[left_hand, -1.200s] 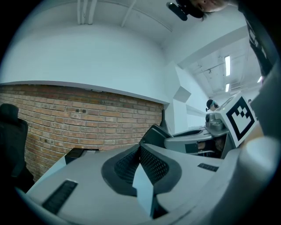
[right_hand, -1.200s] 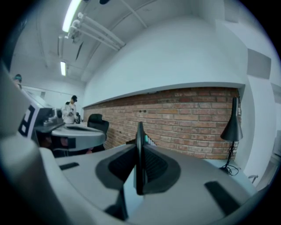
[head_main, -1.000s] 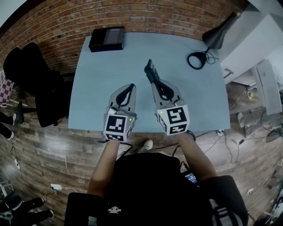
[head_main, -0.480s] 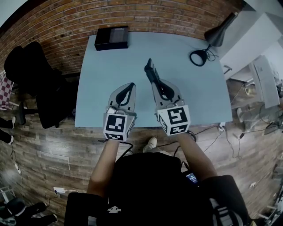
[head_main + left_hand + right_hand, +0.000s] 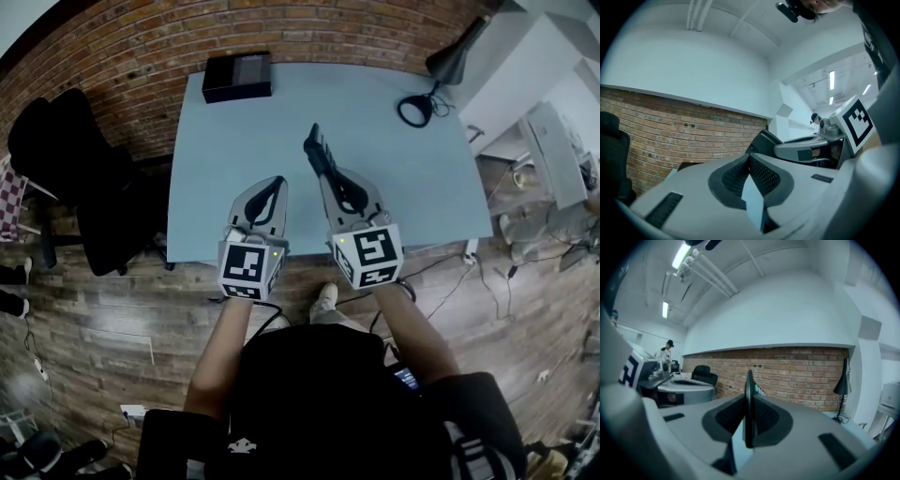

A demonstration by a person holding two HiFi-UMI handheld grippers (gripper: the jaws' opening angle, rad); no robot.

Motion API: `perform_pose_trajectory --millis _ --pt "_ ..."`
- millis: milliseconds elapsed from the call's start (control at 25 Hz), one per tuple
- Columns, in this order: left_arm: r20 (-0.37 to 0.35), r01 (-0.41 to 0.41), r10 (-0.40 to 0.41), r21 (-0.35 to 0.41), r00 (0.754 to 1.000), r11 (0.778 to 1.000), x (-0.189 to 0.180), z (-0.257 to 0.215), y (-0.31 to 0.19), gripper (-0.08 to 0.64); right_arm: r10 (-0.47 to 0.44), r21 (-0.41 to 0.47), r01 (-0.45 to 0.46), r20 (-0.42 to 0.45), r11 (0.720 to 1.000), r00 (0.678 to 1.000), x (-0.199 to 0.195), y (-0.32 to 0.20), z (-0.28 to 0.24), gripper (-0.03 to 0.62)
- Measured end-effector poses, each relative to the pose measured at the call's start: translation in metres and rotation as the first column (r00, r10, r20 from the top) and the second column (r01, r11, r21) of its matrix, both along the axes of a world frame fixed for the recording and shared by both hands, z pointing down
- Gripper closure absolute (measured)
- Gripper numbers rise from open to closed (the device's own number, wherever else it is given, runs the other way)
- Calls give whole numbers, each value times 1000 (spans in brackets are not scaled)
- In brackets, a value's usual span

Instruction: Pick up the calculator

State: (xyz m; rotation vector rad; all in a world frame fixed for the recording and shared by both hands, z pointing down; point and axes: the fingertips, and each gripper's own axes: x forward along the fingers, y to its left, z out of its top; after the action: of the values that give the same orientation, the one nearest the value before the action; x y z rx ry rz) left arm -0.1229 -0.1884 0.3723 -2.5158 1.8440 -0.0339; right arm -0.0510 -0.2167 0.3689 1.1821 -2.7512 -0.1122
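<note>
The right gripper (image 5: pixel 335 178) is pinching the calculator (image 5: pixel 317 150) edge-on, seemingly lifted off the blue table (image 5: pixel 422 187). The left gripper (image 5: pixel 275 187) is hovering closed and empty. The pickup is looking done.

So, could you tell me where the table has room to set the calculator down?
The table is mostly bare: the stretch between the black box in its far left corner and the lamp in its far right corner, plus both sides nearer you. Crowded only at those corners and below the left gripper and the right gripper, which holds the calculator.
</note>
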Motion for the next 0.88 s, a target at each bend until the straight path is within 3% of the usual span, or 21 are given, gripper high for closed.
perform_pose_trajectory --millis 880 --pt "-17 -48 49 44 999 998 -10 -8 80 558 51 47 -50 -8 998 999 -7 89 -13 541"
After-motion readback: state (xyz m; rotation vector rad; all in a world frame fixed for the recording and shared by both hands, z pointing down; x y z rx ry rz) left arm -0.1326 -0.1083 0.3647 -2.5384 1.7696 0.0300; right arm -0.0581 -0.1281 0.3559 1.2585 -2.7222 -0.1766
